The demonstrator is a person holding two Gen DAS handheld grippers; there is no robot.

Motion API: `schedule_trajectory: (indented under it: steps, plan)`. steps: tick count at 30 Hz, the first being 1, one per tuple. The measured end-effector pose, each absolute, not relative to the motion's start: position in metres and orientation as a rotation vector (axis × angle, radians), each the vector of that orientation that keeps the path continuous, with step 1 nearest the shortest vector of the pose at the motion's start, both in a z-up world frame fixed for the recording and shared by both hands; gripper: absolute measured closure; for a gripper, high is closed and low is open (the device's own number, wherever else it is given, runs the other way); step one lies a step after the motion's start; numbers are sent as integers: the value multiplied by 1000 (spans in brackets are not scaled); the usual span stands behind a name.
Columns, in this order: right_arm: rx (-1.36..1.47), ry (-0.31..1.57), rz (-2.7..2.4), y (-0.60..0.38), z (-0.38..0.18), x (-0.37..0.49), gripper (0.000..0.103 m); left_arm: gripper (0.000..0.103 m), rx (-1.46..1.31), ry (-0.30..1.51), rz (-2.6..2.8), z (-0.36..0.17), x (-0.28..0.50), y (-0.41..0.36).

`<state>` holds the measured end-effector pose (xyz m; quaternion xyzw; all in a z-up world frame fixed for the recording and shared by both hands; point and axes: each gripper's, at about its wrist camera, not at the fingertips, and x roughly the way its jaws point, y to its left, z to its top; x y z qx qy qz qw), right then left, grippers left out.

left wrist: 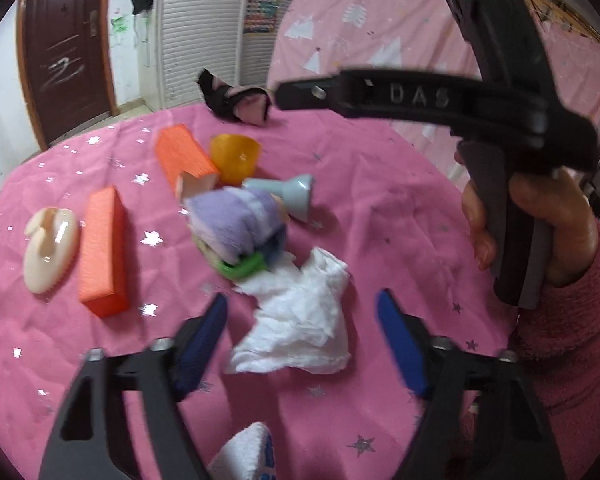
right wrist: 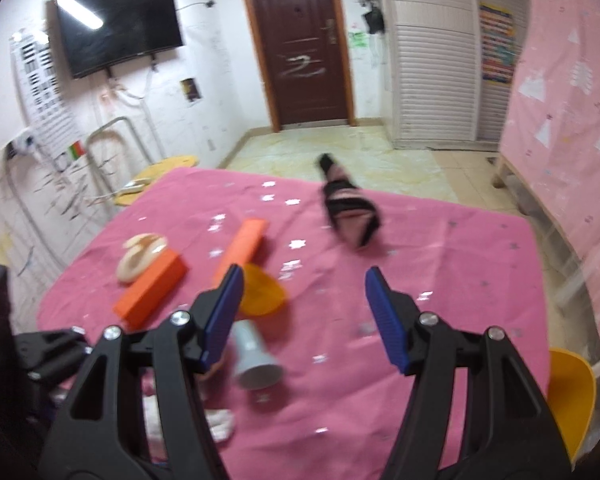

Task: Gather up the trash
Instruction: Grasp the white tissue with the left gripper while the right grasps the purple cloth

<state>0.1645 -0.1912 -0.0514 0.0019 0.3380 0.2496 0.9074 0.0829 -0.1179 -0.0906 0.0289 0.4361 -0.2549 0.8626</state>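
Here, my left gripper (left wrist: 302,340) hung over the pink tablecloth (left wrist: 380,208) with its 2 blue pads spread apart, and the crumpled white tissue (left wrist: 300,320) lay on the cloth between them, not pressed by either pad. I used that tissue as my landmark. Just beyond it sat a rolled purple towel (left wrist: 236,224) on a green ring (left wrist: 242,268), touching the tissue's far edge. Beyond the towel lay a pale blue cup (left wrist: 290,194) on its side, a yellow cup (left wrist: 236,158) and an orange block (left wrist: 182,156). To the left of the tissue stood a 2nd orange block (left wrist: 102,252), with a cream brush (left wrist: 52,254) just beside it. Far beyond the tissue, near the cloth's edge, lay a black and pink sock (left wrist: 236,100). My right gripper (right wrist: 304,320) was released as well, its pads apart with nothing between them, above bare cloth to the right of the tissue.
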Motion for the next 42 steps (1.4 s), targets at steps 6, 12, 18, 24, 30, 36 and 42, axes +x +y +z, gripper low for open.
schedule_trajectory:
  steps: [6, 12, 18, 24, 30, 36, 42]
  plan:
    - [-11, 701, 618, -173, -48, 148, 42, 82, 47, 903, -507, -93, 77, -113]
    - [-30, 730, 677, -158, -56, 138, 42, 87, 32, 888, -479, -88, 62, -99]
    - [-74, 757, 724, -136, -63, 131, 42, 87, 19, 874, -471, -80, 44, -86]
    - [-119, 803, 720, -118, -76, 134, 42, 87, 16, 872, -459, -78, 34, -77]
    - [-141, 849, 679, -111, -89, 139, 53, 87, 11, 870, -449, -78, 24, -68]
    - [-100, 810, 649, -120, -83, 138, 80, 87, -3, 863, -433, -74, 21, -64]
    - [-46, 740, 638, -139, -63, 130, 80, 87, -1, 830, -413, -60, 18, -62]
